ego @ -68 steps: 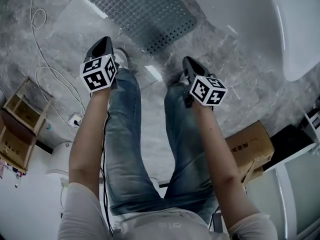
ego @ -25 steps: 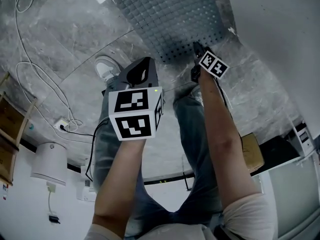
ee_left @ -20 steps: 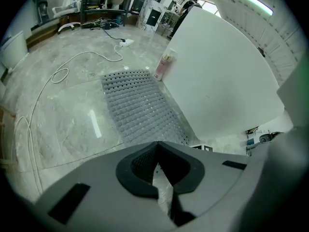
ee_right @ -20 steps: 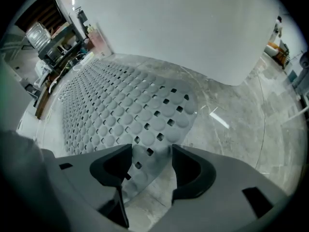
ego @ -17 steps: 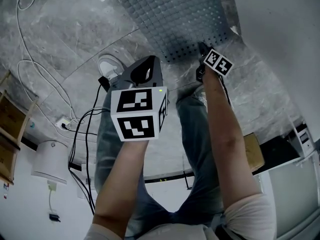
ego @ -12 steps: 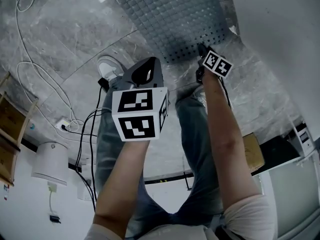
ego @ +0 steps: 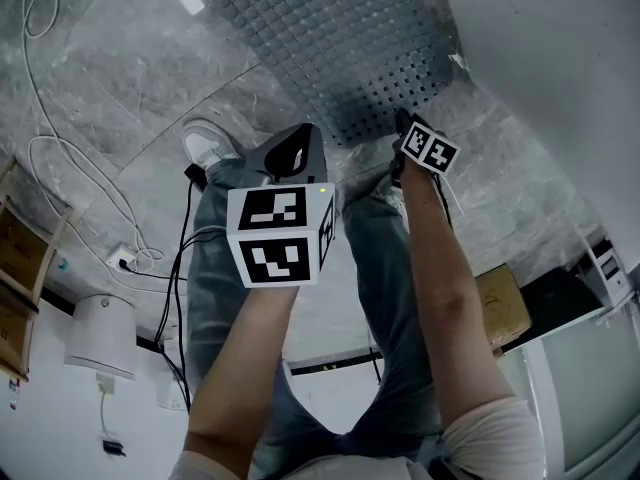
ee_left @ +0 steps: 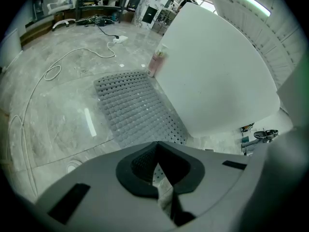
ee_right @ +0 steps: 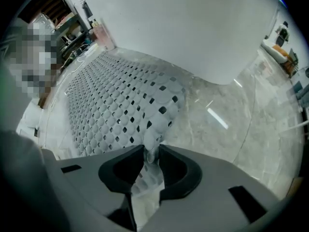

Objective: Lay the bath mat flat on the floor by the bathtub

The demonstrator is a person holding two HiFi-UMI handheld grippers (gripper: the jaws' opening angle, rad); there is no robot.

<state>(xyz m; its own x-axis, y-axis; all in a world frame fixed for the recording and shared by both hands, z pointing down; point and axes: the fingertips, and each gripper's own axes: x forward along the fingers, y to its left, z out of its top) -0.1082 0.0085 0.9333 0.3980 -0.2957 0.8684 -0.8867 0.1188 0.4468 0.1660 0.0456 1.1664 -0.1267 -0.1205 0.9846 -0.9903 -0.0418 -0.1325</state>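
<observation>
Now right gripper (ee_right: 150,152) jaws, just closing, pinch perforated bath mat (ee_right: 120,95); left gripper (ee_left: 158,164) clenched.

- Cardboard box (ego: 503,306): lower right of the head view.
- White shoe (ego: 205,146): upper left of centre.
- Power strip (ego: 122,261): left side.
- Pink bottle (ee_left: 155,63): upper centre, left gripper view.

Grey bath mat (ego: 340,38), knobbly, full of holes; spread on marble floor (ego: 120,78) alongside white bathtub (ego: 560,58); near corner bunched up.
</observation>
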